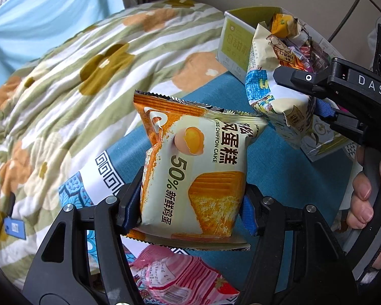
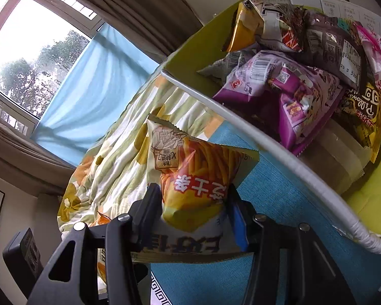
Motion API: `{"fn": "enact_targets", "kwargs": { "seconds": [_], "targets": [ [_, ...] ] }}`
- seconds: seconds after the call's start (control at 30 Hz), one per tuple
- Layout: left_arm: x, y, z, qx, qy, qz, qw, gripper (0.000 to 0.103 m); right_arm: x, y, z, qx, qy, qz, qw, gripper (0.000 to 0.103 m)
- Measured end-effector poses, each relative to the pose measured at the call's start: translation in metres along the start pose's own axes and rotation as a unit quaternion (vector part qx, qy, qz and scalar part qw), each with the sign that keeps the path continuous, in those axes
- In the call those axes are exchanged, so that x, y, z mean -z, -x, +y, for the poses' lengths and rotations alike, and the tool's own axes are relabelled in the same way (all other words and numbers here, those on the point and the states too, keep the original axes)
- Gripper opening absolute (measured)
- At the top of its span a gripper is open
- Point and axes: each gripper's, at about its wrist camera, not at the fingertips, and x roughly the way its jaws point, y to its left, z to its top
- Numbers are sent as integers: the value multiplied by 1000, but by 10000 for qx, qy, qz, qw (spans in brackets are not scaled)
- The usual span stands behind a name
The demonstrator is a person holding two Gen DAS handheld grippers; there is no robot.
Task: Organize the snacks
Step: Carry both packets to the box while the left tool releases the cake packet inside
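While the flowered quilt (image 1: 63, 81) sprawls over the bed under the window, a blue cloth (image 1: 279, 167) lies on top of it, and that's where the action is. At its far edge sits the green cardboard box (image 2: 190, 48), already heaped with snack bags. Up off the cloth come two packets at once! The left gripper (image 1: 190, 211) has its blue pads clamped on both sides of the chiffon cake packet (image 1: 195, 172), held upright above a pink strawberry packet (image 1: 180, 277) lying on the cloth. Over to the right, the right gripper (image 2: 195, 216) is squeezing the fries snack bag (image 2: 198, 175), its sides creasing in, just beside the box's white rim (image 2: 254, 132).
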Motion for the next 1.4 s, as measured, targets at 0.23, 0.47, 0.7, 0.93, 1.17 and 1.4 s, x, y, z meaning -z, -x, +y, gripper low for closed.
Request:
{"fn": "enact_targets", "kwargs": {
  "seconds": [0.23, 0.47, 0.7, 0.93, 1.17, 1.4],
  "targets": [
    [-5, 46, -21, -337, 201, -372, 9985, 60, -18, 36, 20, -552, 306, -121, 9979, 48],
    [-15, 87, -63, -674, 585, -732, 9933, 60, -45, 71, 28, -1127, 737, -167, 9908, 47],
    [-47, 96, -124, -794, 765, -955, 9893, 60, -94, 103, 11, -1422, 1167, -86, 9829, 47],
    [-85, 74, -193, -761, 996, -1052, 9865, 60, -156, 126, -44, -1262, 1720, 199, 9768, 47],
    [-106, 20, -249, -671, 1576, -720, 9826, 60, -200, 127, -107, -1154, 1899, 645, 9729, 47],
    [-89, -6, -260, -744, 2127, -548, 9727, 93, -215, 125, -132, -1060, 2389, 853, 9615, 47]
  ]
}}
